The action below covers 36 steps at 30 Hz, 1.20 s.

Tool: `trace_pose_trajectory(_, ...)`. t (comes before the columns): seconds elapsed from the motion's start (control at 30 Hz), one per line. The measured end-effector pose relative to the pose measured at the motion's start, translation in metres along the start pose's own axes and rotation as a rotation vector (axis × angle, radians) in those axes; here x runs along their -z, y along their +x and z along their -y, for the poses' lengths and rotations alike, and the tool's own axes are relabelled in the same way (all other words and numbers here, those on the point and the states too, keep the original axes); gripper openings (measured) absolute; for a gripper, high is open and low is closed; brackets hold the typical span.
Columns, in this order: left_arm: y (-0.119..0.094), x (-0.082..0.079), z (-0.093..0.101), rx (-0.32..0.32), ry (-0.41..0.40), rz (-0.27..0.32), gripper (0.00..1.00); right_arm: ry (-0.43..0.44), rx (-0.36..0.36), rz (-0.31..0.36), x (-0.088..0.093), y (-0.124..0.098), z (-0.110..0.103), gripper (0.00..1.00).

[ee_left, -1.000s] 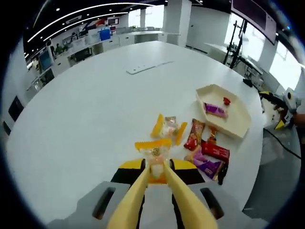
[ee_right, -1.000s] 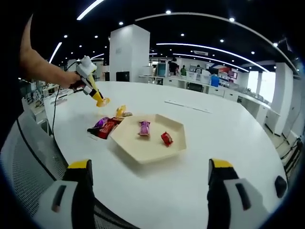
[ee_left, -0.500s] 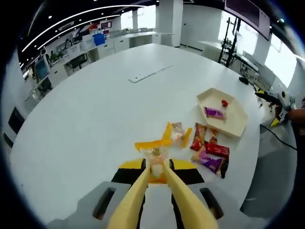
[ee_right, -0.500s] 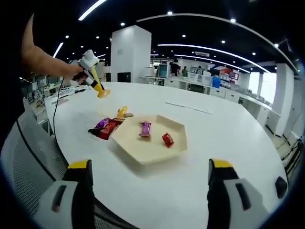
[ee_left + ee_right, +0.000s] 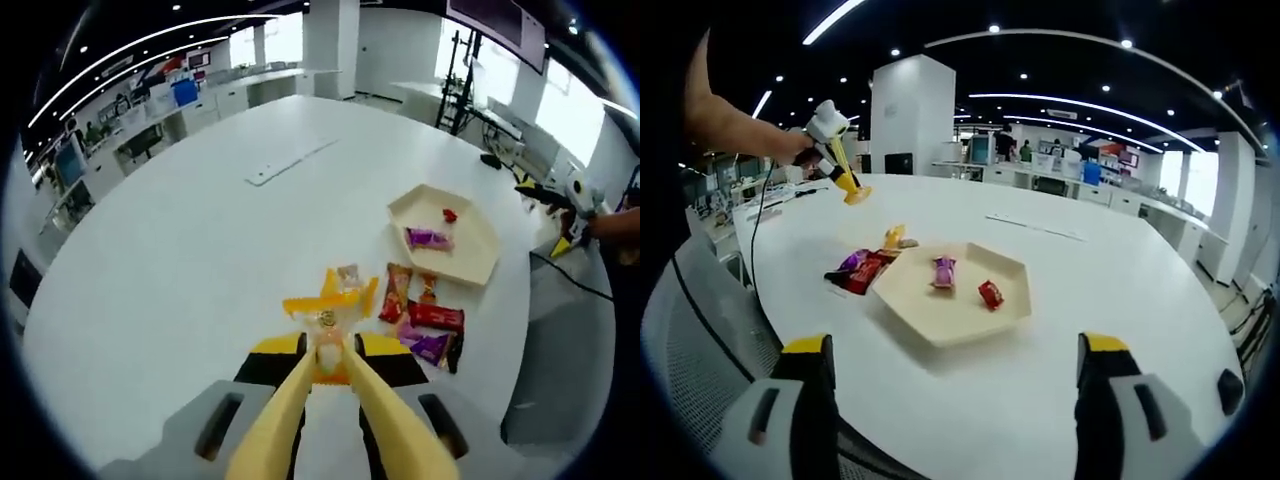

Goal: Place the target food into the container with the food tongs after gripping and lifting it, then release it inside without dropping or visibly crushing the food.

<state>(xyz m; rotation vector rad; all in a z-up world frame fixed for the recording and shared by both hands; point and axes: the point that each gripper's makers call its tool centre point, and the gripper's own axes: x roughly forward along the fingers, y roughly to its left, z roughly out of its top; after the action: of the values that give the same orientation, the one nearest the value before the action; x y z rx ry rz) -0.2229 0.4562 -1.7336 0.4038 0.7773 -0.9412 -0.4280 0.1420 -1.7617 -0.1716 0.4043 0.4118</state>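
Table (image 5: 180, 220), white and round, spreads beneath the yellow tongs (image 5: 325, 335), with the hexagonal tray (image 5: 470, 262) ahead and right of their tips. Left gripper (image 5: 325, 345) squeezes those tongs narrow on a clear-wrapped snack (image 5: 327, 322), lifted above the loose wrapped snacks (image 5: 420, 320). Its label is unreadable. Right gripper (image 5: 950, 350) stands wide, empty.

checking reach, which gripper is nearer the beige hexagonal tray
Right. The right gripper faces the beige hexagonal tray just ahead, while the left gripper, holding yellow tongs, hangs beyond the wrapped snacks.
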Motion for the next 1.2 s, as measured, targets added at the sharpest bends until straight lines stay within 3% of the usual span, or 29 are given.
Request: trace_pose_trajectory(1.2, 0.051, -0.074, 0.109, 0.213, 0.203, -0.003, 0.15, 0.010, 0.022, 0.016, -0.002, -0.001, 0.004, 1.00)
